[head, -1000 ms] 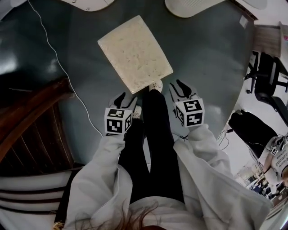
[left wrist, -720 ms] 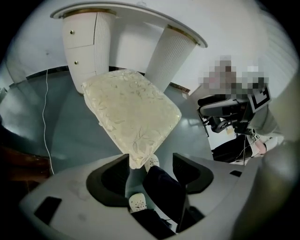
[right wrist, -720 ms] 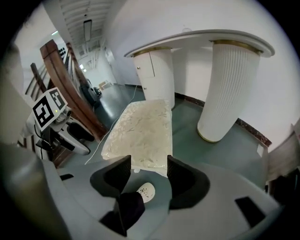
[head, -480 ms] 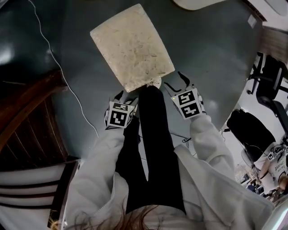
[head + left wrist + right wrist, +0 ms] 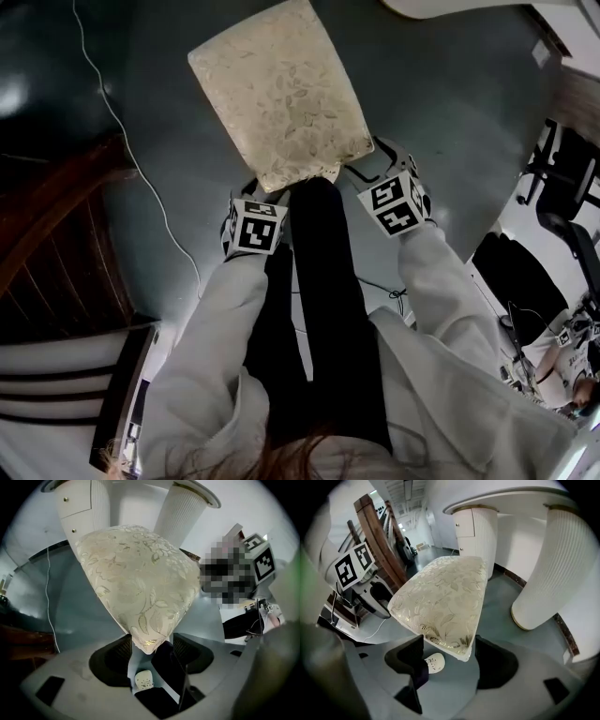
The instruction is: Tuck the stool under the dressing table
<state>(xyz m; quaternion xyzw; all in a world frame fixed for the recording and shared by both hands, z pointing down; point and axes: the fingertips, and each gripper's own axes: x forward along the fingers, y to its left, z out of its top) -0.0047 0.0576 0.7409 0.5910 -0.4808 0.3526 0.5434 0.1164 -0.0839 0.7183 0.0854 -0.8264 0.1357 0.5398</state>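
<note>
The stool (image 5: 277, 89) has a cream brocade cushion and stands on the grey floor in front of me. The dressing table's white fluted legs (image 5: 180, 513) (image 5: 543, 573) rise behind it. My left gripper (image 5: 255, 195) (image 5: 150, 648) is at the stool's near left corner. Its jaws have just been opening, and the cushion's corner (image 5: 147, 639) sits between them without being pressed. My right gripper (image 5: 375, 161) (image 5: 447, 656) is at the near right corner. Its jaws have also just been opening, and they straddle that corner (image 5: 454, 644) with small gaps.
Dark wooden railing (image 5: 56, 234) runs along the left, and a white cable (image 5: 141, 169) lies on the floor. The person's black-trousered legs (image 5: 323, 281) and a pale shoe (image 5: 144, 680) are just behind the stool. Office chairs (image 5: 562, 178) stand at the right.
Both grippers have dropped down to the stool's near corners, and their jaws have spread wider. The cushion's corners now lie between the jaws.
</note>
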